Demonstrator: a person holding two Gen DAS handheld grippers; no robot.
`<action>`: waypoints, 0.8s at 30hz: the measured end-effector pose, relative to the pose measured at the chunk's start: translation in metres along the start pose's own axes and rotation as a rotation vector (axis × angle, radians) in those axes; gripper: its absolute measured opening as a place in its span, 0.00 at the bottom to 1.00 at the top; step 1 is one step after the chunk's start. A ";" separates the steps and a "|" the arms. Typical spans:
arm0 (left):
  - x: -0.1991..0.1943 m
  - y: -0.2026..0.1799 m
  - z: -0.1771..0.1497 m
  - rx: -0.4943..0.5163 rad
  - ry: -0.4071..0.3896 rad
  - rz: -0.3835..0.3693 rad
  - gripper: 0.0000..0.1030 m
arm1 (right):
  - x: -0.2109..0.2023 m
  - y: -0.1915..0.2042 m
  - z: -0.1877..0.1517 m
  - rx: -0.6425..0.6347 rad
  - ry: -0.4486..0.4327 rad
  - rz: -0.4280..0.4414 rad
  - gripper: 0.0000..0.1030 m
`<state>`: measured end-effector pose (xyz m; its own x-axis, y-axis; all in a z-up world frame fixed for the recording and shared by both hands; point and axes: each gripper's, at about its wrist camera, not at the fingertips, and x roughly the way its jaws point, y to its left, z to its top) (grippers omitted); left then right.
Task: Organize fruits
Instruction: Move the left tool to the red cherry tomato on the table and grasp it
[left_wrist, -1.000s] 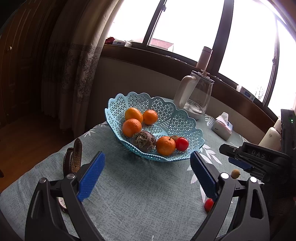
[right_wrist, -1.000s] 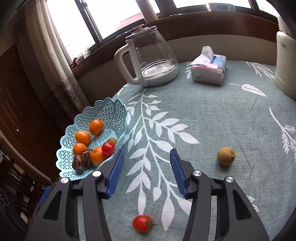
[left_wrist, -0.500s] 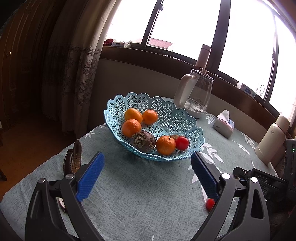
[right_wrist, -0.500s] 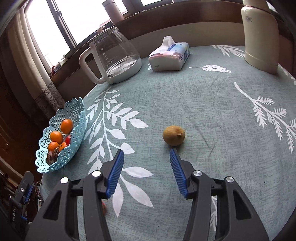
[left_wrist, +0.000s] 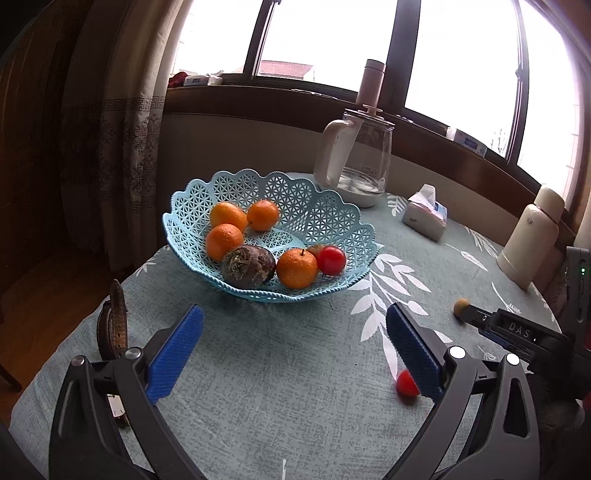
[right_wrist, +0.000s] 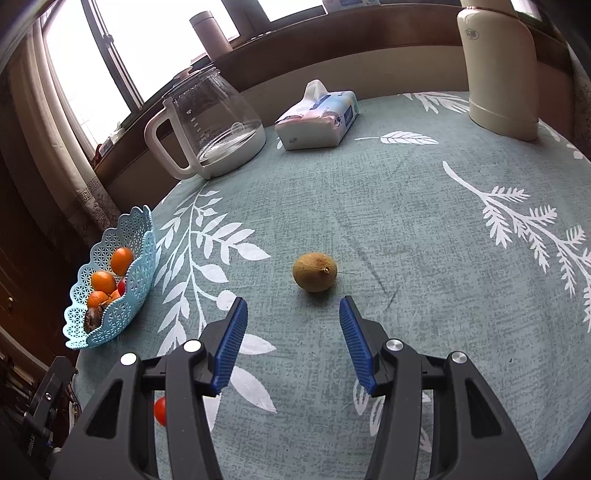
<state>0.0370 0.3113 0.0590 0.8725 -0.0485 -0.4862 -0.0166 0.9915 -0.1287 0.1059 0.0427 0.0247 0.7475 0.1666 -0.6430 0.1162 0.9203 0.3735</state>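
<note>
The right gripper (right_wrist: 291, 314) has swung away from the basket side over the last second and now lines up on the brown fruit (right_wrist: 315, 271), which lies just beyond its fingertips on the tablecloth (right_wrist: 406, 206); its jaws stand wide apart and hold nothing, so the likely next step is to close in on this fruit and grasp it. The left gripper (left_wrist: 293, 334) has barely shifted, also wide open and empty, facing the blue basket (left_wrist: 332, 206). Its view alone shows the basket's contents clearly: four oranges, a dark wrinkled fruit (left_wrist: 248, 266) and a red one. The loose red fruit (left_wrist: 406, 384) lies beside its right finger; the right view shows it only half hidden behind the frame. Only the right view shows the brown fruit's stem.
</note>
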 end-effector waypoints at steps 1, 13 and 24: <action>-0.001 -0.003 -0.001 0.012 0.002 -0.008 0.97 | 0.000 -0.001 0.000 0.006 0.000 0.001 0.51; -0.003 -0.027 -0.008 0.097 0.047 -0.085 0.97 | -0.002 -0.008 0.000 0.041 -0.013 -0.004 0.51; 0.000 -0.041 -0.013 0.162 0.087 -0.141 0.97 | -0.003 -0.015 0.001 0.068 -0.012 -0.008 0.51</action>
<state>0.0310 0.2687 0.0532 0.8149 -0.1911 -0.5472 0.1870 0.9803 -0.0639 0.1028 0.0279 0.0220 0.7541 0.1544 -0.6384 0.1664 0.8954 0.4131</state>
